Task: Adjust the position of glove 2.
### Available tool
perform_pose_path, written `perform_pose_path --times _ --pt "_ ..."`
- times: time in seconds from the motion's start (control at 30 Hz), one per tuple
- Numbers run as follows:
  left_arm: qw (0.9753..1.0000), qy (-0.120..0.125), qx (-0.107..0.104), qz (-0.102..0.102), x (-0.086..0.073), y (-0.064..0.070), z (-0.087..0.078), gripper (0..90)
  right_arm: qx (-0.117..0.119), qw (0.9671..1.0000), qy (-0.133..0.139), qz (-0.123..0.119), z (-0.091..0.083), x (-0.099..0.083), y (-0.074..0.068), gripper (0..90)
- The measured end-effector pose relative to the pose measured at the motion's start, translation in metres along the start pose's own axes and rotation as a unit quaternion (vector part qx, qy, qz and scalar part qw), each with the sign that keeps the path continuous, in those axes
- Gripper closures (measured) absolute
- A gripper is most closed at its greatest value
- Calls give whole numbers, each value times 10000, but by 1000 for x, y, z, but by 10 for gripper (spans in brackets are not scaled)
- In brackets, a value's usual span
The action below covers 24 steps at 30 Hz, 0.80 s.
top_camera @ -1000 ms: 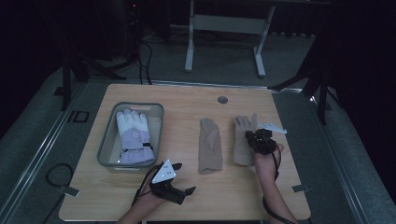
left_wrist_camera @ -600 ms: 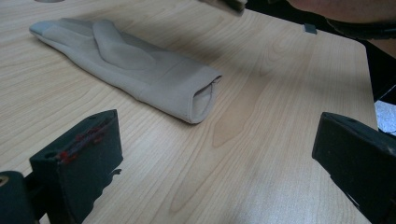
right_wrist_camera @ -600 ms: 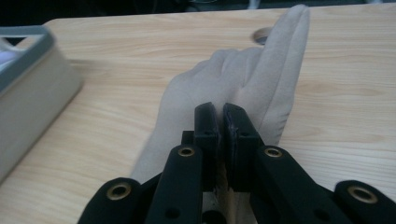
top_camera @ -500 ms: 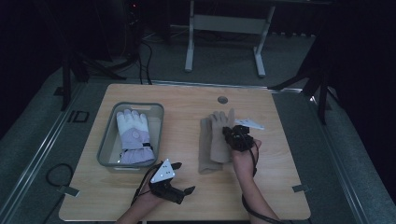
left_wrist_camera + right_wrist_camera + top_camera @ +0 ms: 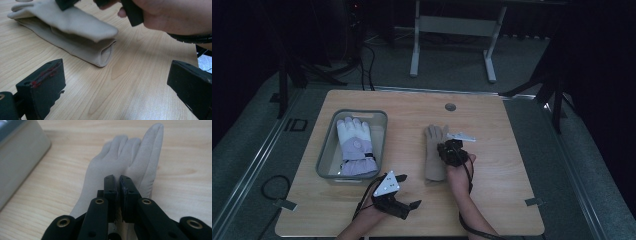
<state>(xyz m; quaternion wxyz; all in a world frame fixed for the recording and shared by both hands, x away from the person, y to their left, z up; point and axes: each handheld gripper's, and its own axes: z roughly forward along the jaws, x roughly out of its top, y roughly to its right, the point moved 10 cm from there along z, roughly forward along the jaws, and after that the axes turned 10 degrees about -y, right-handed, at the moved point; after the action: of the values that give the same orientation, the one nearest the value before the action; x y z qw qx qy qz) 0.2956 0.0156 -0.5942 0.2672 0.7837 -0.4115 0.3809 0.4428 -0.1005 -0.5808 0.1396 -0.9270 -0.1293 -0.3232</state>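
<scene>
The right gripper (image 5: 451,150) is at the center of the light wooden surface (image 5: 502,150), a little toward 3 o'clock. Its 2 black jaws are pressed together on the fabric of a beige suede-like glove (image 5: 140,165), as the right gripper view shows. This glove lies on top of a second beige glove (image 5: 82,51); in the left gripper view, the 2 gloves are stacked, the upper one lifted a little at its cuff and the open cuff of the lower one facing the camera. In the high view, the beige pair (image 5: 434,155) lies flat with the fingers pointing to 12 o'clock and the cuffs to 6 o'clock, just under the right gripper.

The left gripper (image 5: 404,205) is near the edge of the surface at 6 o'clock, a little toward 7 o'clock. Its jaws stand wide apart and hold nothing, with bare wood between them.

At 9 o'clock there is a grey rectangular plastic tub (image 5: 327,155). Inside it lies a white and pale lilac padded winter glove (image 5: 354,147), fingers toward 12 o'clock. The tub is well apart from the beige gloves. A small round grey cap (image 5: 450,107) sits in the surface at 12 o'clock.
</scene>
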Motion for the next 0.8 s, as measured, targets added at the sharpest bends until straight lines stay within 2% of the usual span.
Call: perform_pose_path --times 0.2,0.33,0.37,0.43,0.47,0.5,0.53,0.57,0.6,0.67,0.7,0.73,0.77,0.8 --pt "10000 -14 -8 5 0 0 0 16 8 9995 -289 -97 14 -17 2 833" --pt "10000 -18 -11 7 0 0 1 16 44 9995 -301 -116 17 -20 2 812" --pt "10000 -17 -9 9 0 0 1 16 124 9994 -305 -91 16 -19 2 764" --pt "10000 -18 -6 1 0 0 0 16 142 9994 -291 -97 15 -18 2 740" --pt "10000 -19 -13 -22 0 -1 1 16 187 9992 -292 -215 12 -15 1 665" --pt "10000 -19 -13 -22 0 -1 1 16 187 9992 -292 -215 12 -15 1 665" --pt "10000 1 9 -20 0 -1 1 16 178 9991 -210 -325 7 -12 1 574" --pt "10000 1 9 -20 0 -1 1 16 178 9991 -210 -325 7 -12 1 574" --pt "10000 42 49 1 0 -2 0 16 220 9987 -198 -414 5 -11 0 534" --pt "9999 91 60 -20 2 -3 -1 16 349 9976 -66 -596 -2 -7 0 404" --pt "9999 91 60 -20 2 -3 -1 16 349 9976 -66 -596 -2 -7 0 404" --pt "9999 133 104 -11 3 -4 -2 16 415 9970 -88 -647 -3 -6 1 345" --pt "9997 153 168 7 4 -5 -3 16 751 9941 -116 -769 -6 -7 -1 263" --pt "9996 169 213 15 5 -6 -4 16 812 9933 -167 -801 -7 -9 -1 250"
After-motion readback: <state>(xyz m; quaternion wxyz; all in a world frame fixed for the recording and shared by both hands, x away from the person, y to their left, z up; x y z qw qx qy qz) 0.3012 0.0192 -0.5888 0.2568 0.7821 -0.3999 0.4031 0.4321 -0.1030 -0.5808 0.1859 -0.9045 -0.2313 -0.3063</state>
